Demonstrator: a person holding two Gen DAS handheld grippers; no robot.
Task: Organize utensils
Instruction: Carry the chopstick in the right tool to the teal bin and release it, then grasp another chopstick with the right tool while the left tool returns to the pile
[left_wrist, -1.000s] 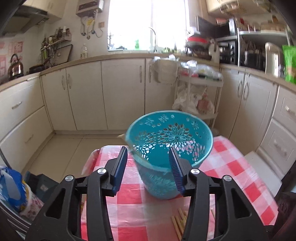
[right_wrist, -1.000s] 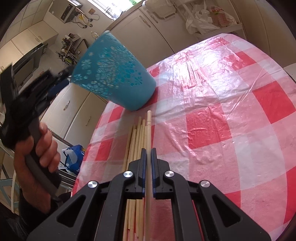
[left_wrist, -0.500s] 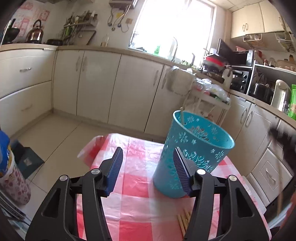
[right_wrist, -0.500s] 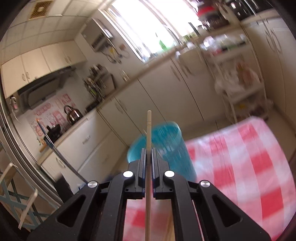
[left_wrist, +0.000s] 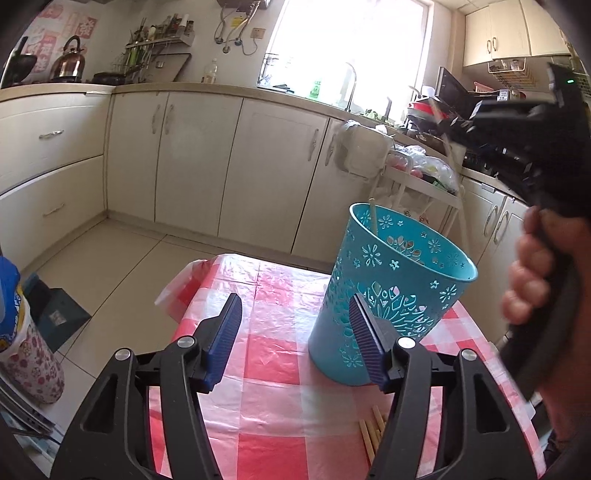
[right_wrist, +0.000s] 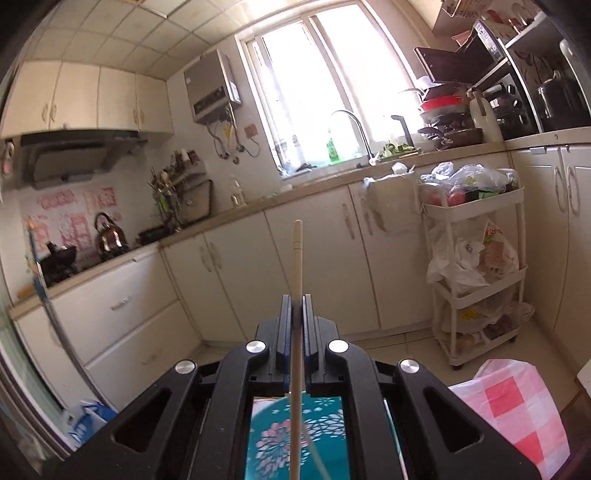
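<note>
Kitchen table (left_wrist: 273, 373): my left gripper (left_wrist: 295, 332) is opening beside the bin (left_wrist: 391, 295), holding nothing; one chopstick (left_wrist: 373, 214) already stands inside. My right gripper (right_wrist: 294, 325) is clamped on another chopstick (right_wrist: 297, 266) above it; several chopsticks (left_wrist: 373, 432) wait.

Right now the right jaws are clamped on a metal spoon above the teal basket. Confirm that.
Not quite. The right gripper is clamped on a wooden chopstick, not a metal spoon. The right wrist view shows it, with the teal basket directly below.
</note>
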